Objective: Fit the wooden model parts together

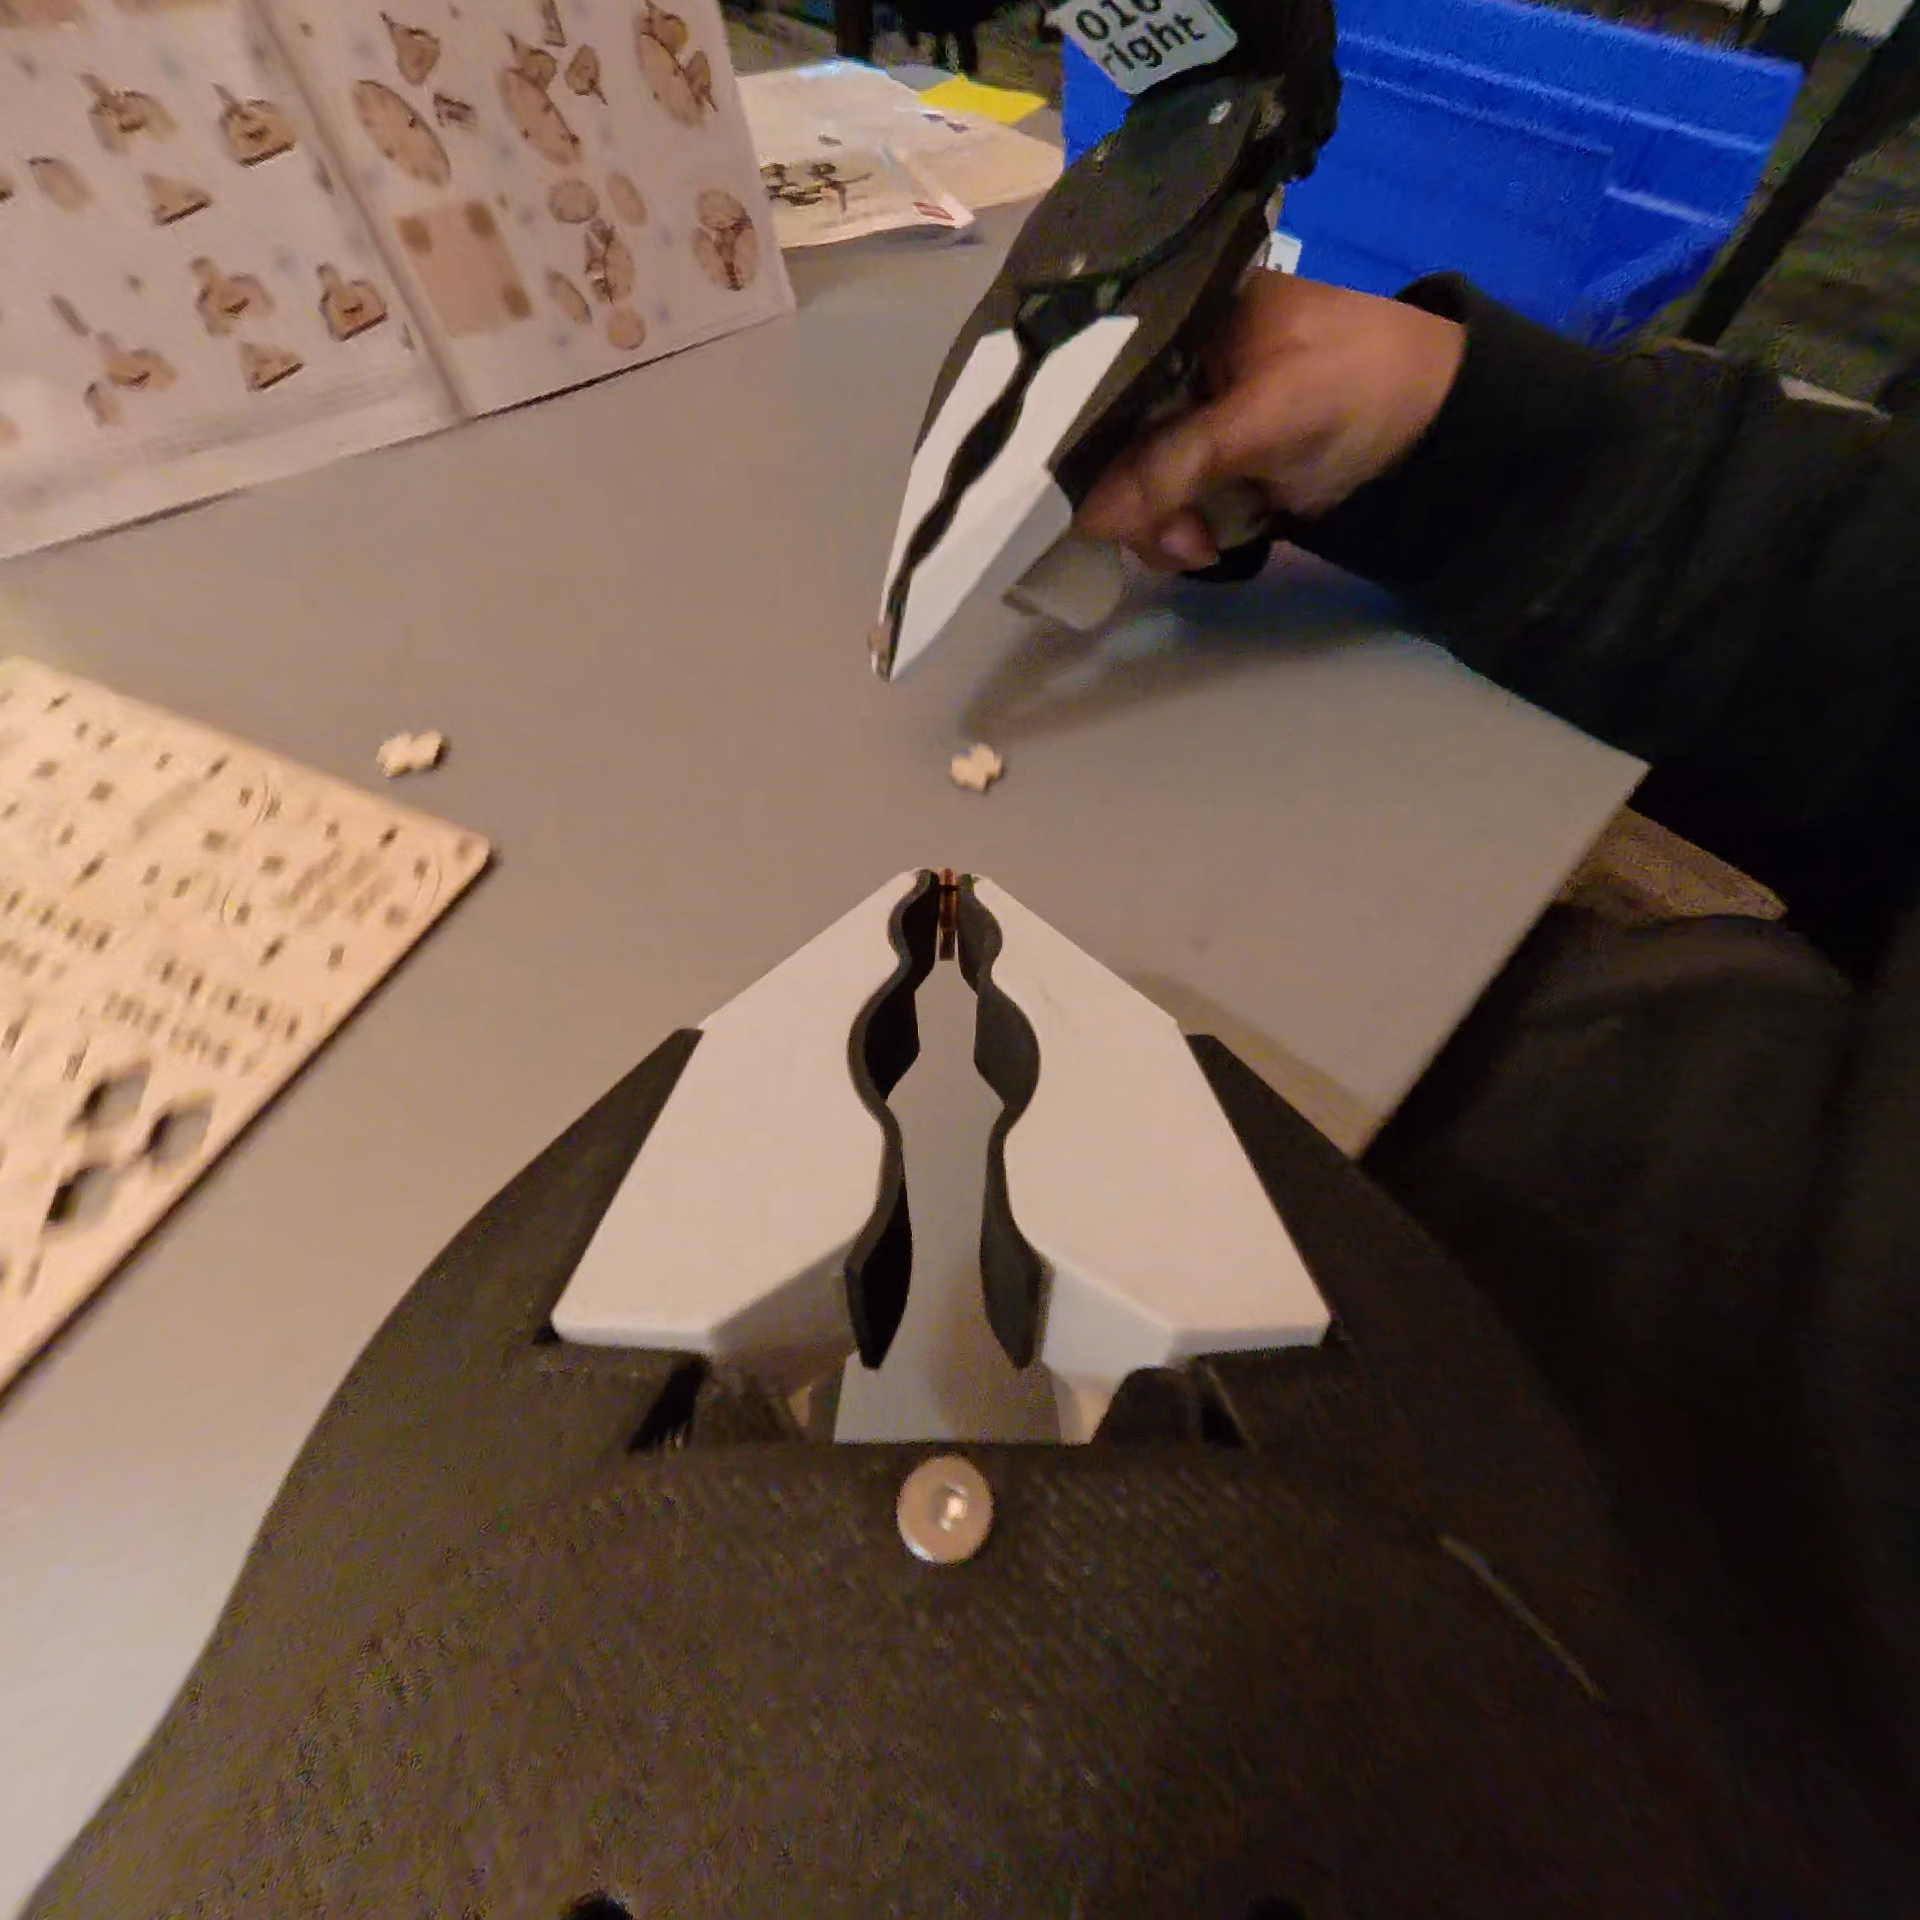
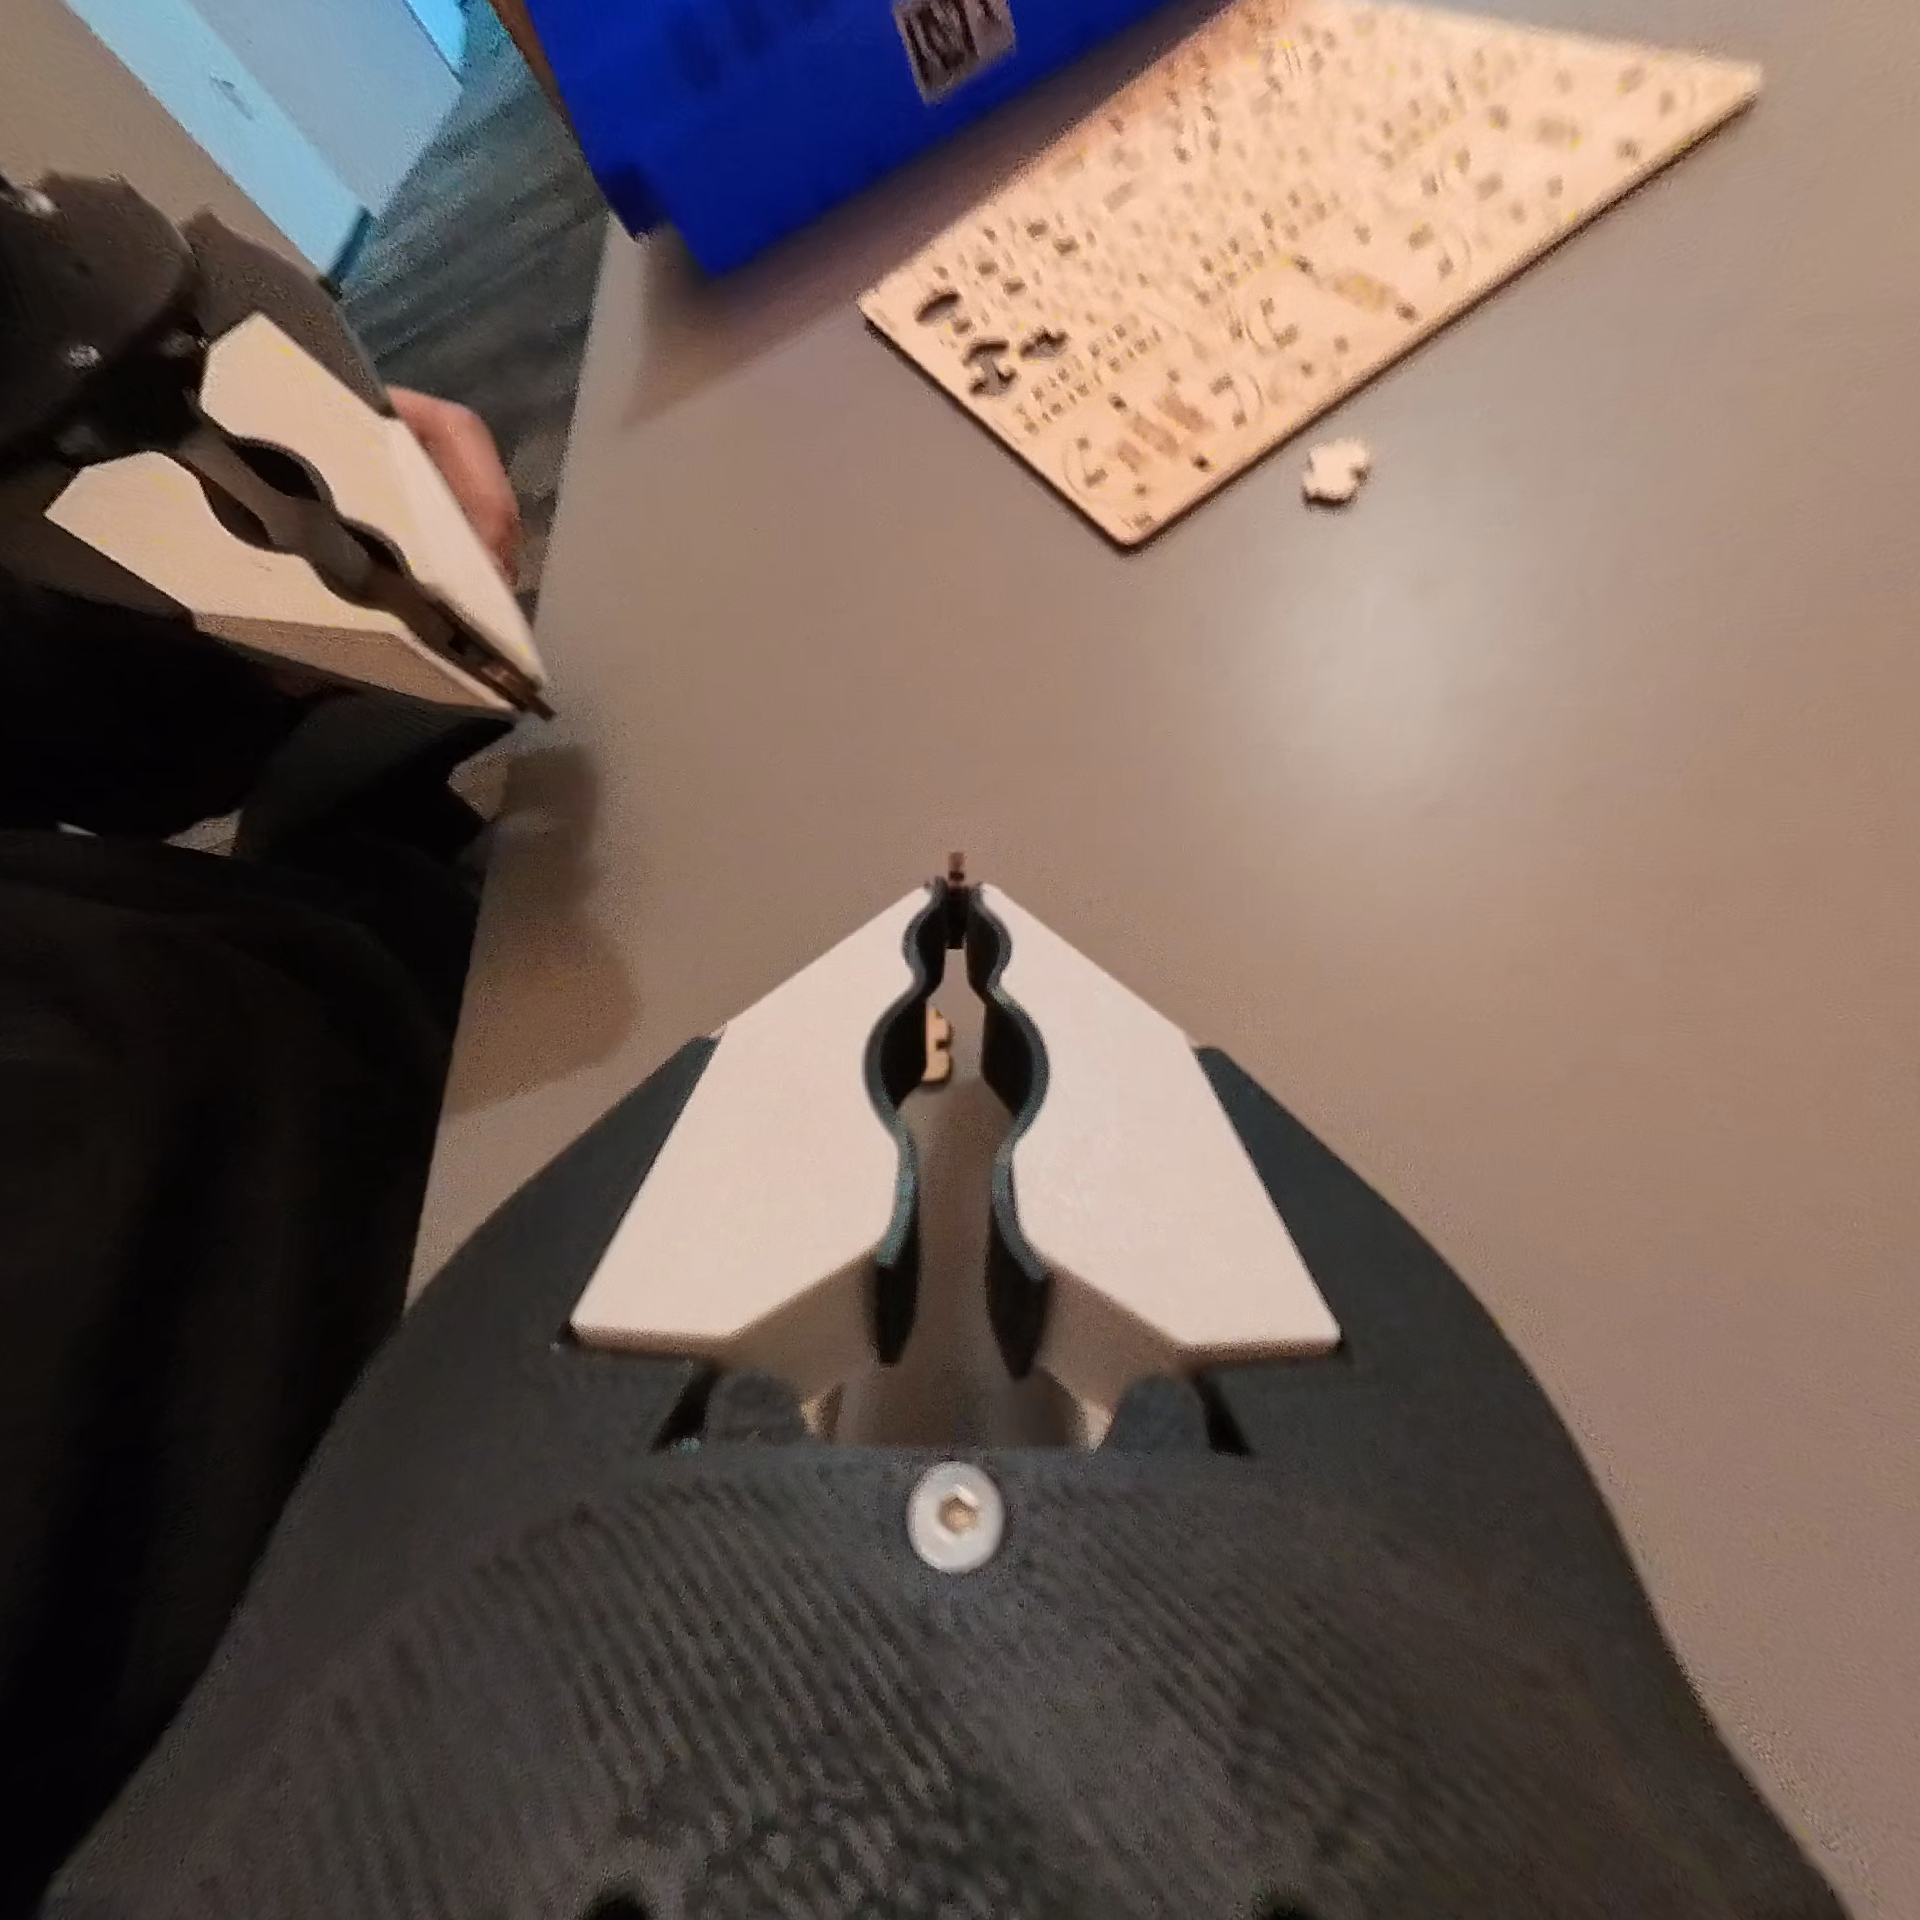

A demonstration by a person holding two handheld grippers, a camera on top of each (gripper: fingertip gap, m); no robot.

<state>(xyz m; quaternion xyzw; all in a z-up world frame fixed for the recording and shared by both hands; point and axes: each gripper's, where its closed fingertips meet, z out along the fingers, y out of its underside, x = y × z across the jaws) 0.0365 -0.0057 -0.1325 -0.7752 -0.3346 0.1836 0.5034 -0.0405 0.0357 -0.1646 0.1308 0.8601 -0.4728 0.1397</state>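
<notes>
In the left wrist view my left gripper (image 1: 945,885) is shut on a thin brown wooden piece (image 1: 947,920), seen edge-on between the pads, above the grey table (image 1: 644,582). It also shows in the right wrist view (image 2: 525,691), at the left. My right gripper (image 2: 954,891) is shut on a small thin wooden piece (image 2: 954,864) that sticks out past the tips. It shows in the left wrist view (image 1: 883,655), held by a hand (image 1: 1299,416), tips pointing down just above the table. A loose pale wooden piece (image 1: 977,767) lies just below it and shows between the right fingers (image 2: 935,1049).
A laser-cut wooden sheet (image 1: 156,935) with several holes lies to the left; it also shows in the right wrist view (image 2: 1299,239). Another loose piece (image 1: 410,752) lies beside it. An open instruction booklet (image 1: 312,208) lies at the back. A blue bin (image 1: 1507,156) stands behind the table. The tips of one gripper are about 10 cm away from the tips of the other.
</notes>
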